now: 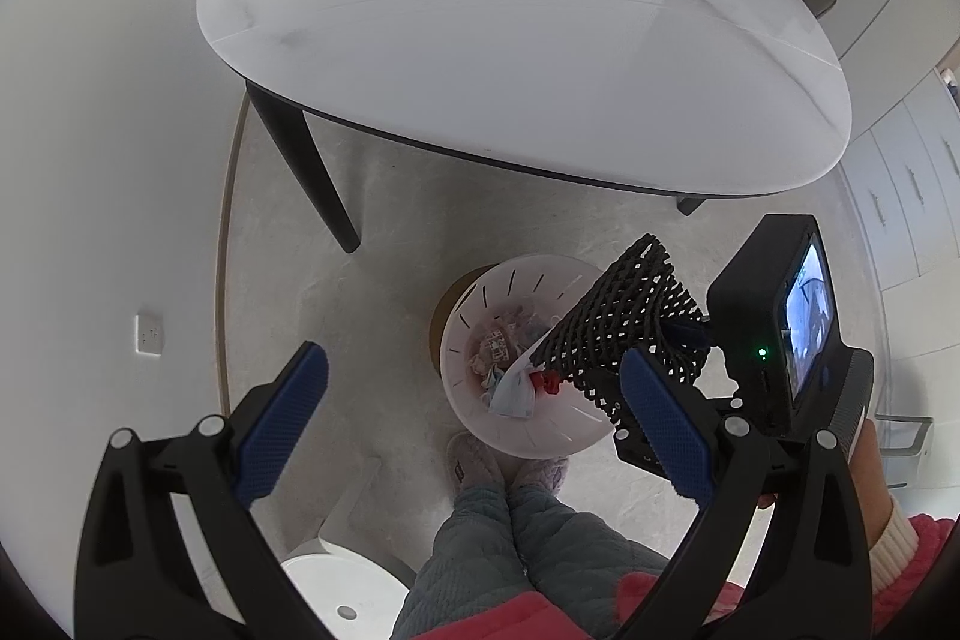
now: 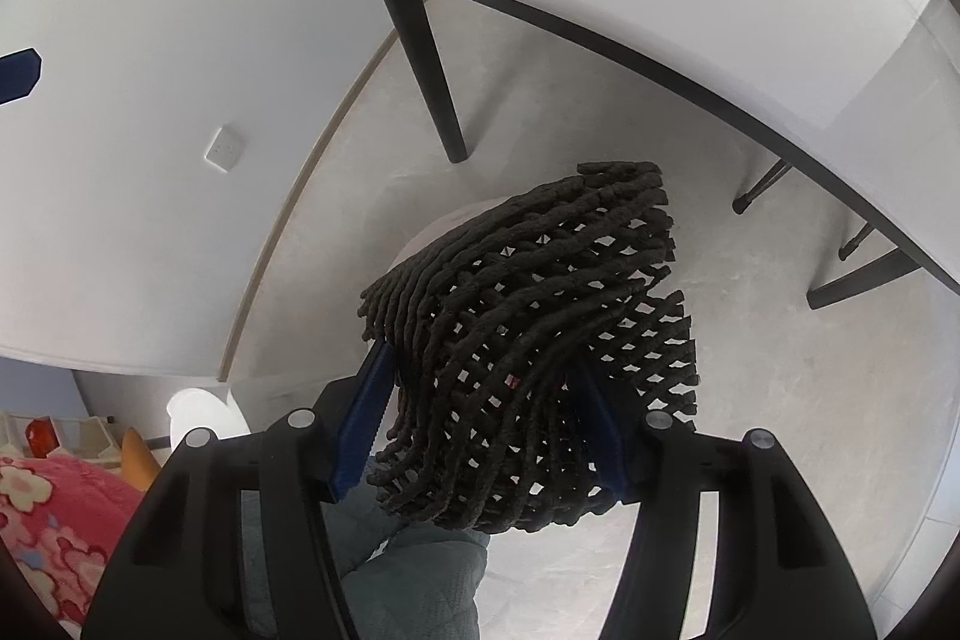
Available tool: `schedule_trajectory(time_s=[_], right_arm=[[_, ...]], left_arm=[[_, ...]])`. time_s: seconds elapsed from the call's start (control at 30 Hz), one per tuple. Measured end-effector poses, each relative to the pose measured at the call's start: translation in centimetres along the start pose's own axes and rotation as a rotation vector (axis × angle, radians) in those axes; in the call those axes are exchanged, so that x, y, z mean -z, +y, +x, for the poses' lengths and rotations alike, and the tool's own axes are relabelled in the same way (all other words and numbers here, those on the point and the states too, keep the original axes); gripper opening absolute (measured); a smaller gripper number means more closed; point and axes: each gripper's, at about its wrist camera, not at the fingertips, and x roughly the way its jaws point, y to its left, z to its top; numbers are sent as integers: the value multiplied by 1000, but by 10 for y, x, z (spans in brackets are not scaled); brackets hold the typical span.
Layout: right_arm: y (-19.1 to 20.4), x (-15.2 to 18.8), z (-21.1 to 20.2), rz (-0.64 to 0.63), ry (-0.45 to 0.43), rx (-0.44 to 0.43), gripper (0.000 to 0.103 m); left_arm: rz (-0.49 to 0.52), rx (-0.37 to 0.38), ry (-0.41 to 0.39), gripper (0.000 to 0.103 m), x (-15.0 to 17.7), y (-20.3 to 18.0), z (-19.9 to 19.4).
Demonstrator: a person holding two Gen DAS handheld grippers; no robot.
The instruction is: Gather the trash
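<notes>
Right gripper (image 2: 480,430) clamps the black mesh mat (image 2: 528,340) above the white bin (image 1: 516,358); left gripper (image 1: 474,424) spread, empty; tip it squarely over the bin

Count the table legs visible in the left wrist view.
2. One dark leg stands at the table's near-left corner; only the foot of a second shows under the near edge, right of centre. Others may be hidden beneath the tabletop.
</notes>
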Motion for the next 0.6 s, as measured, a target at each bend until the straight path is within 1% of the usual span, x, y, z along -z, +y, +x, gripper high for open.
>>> schedule_trajectory(time_s=[0.2,0.3,0.37,0.47,0.5,0.6], right_arm=[[2,-2,-4,-5,-12,-1,59],[0,0,-10,-14,-18,0,59],[0,0,-15,-25,-31,0,59],[2,1,-25,-46,-56,-3,60],[2,2,-27,-57,-65,-7,59],[3,3,-37,-108,-84,-17,60]], left_arm=[[19,2,-2,94,3,0,3],[38,24,4,94,3,0,8],[40,50,11,94,1,1,10],[65,117,27,94,-3,1,16],[94,151,32,94,-6,0,19],[190,213,37,94,-15,-4,25]])
